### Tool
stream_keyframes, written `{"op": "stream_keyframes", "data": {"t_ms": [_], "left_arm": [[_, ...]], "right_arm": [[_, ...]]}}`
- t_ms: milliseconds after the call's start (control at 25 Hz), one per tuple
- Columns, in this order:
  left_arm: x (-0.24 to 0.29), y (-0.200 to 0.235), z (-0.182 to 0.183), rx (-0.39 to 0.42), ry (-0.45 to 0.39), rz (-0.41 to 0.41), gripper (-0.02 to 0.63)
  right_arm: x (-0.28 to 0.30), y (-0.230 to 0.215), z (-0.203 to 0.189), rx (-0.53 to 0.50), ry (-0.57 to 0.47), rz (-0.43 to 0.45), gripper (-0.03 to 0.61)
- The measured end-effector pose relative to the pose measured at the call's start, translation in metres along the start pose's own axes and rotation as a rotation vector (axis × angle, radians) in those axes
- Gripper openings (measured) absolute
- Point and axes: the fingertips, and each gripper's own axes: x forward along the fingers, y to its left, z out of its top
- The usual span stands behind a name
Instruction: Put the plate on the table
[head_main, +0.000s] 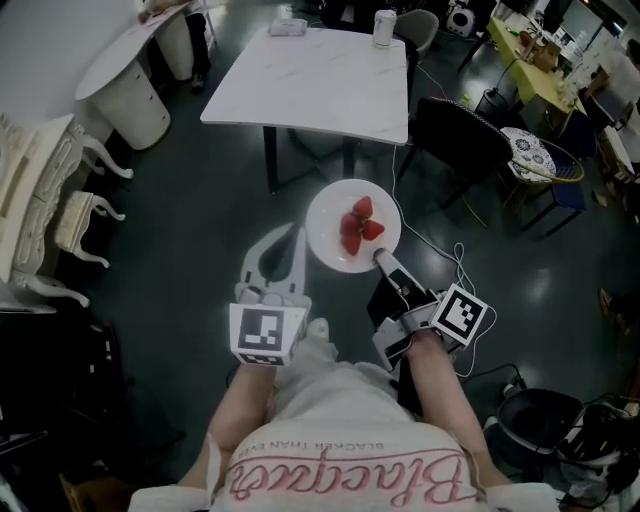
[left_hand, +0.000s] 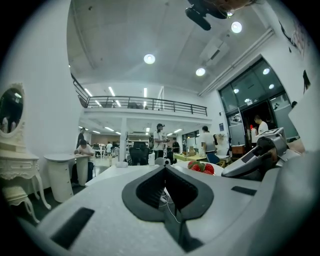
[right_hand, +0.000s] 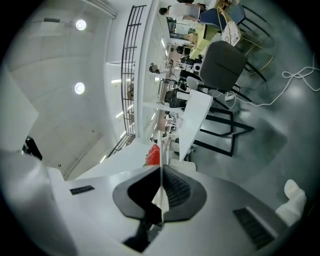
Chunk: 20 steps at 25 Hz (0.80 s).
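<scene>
The head view looks steeply down from above the person, with the white table (head_main: 330, 80) at 12 o'clock and the left gripper (head_main: 290, 240) and right gripper (head_main: 380, 258) near centre. The left gripper view sits low and faces level across the room, with the table top just past its jaws. The right gripper view is rolled sideways and sits very close to the plate (right_hand: 161, 150), which is seen edge-on, with the table at 1 o'clock. All three views share the plate, its strawberries (head_main: 358, 228) and the table.
</scene>
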Motion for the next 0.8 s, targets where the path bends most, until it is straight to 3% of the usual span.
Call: {"op": "stream_keyframes", "data": {"t_ms": [800], "left_arm": [[0.089, 0.068, -0.018, -0.025, 0.027, 0.015, 0.005]], "right_arm": [[0.102, -0.017, 0.045, 0.02, 0.028, -0.008, 0.014]]}}
